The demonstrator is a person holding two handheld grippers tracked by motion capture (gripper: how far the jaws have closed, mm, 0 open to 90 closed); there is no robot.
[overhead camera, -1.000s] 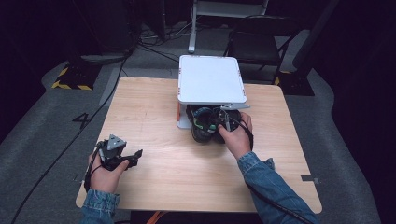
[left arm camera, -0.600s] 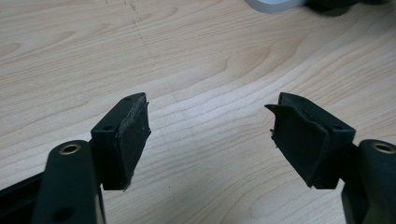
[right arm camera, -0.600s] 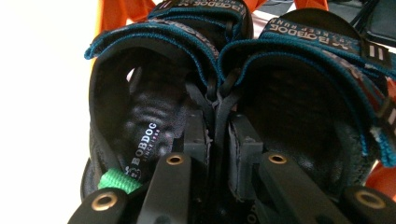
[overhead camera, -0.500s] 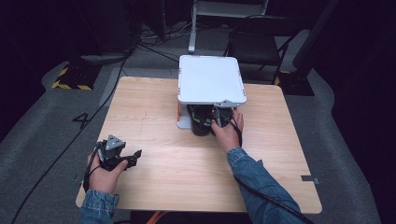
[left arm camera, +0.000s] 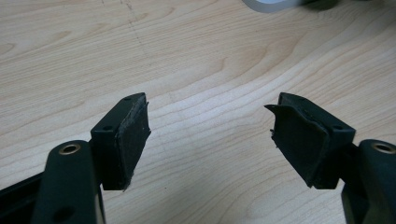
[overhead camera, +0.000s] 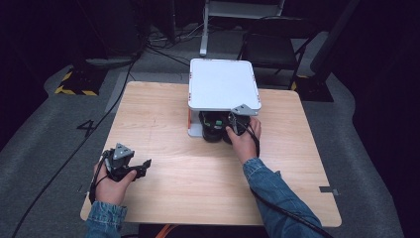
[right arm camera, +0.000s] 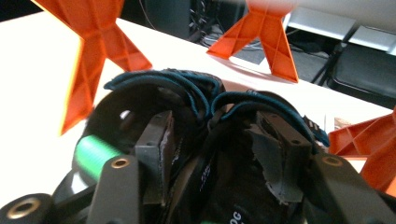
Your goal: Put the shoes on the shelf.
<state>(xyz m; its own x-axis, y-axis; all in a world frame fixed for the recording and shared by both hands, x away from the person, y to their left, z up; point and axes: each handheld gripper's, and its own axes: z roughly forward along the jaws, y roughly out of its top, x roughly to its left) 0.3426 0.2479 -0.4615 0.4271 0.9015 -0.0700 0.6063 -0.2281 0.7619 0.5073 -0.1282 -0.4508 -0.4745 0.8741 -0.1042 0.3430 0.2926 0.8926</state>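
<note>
Wooden worktop [overhead camera: 173, 198] carries the left gripper [overhead camera: 140, 166] near its front left corner, jaws apart on nothing. Farther back the right gripper [overhead camera: 225, 128] has pushed under the white stand [overhead camera: 223, 84], jaws just opening astride the black shoes [right arm camera: 210, 140]; its own view reveals blue-edged collars and orange legs [right arm camera: 275, 44].
</note>
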